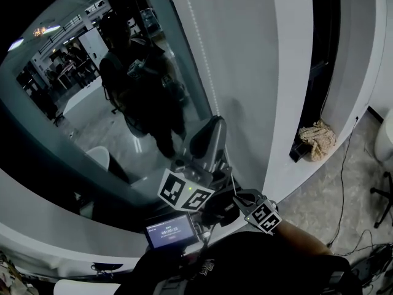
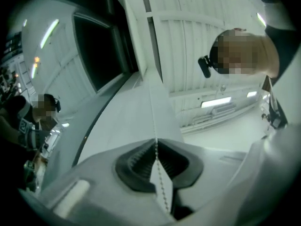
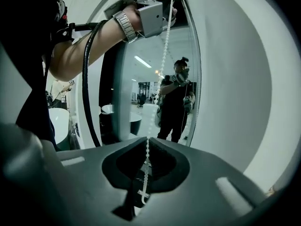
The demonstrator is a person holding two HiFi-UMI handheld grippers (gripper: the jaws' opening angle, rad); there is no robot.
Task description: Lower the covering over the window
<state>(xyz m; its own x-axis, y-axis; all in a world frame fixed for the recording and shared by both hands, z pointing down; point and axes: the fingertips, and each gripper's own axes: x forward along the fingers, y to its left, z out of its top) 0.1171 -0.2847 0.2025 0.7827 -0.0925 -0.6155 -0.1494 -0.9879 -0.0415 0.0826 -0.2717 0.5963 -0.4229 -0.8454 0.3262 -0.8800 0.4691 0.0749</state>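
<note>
My right gripper is closed on the bead chain. From it the chain runs straight up to my left gripper, clamped higher beside the window. I can't see the covering. I judge the left has room to pull down.

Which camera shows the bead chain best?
The right gripper view: the bead chain runs from the left claw down into the right claw. The left gripper view shows a short stretch; the head view, a faint line.
</note>
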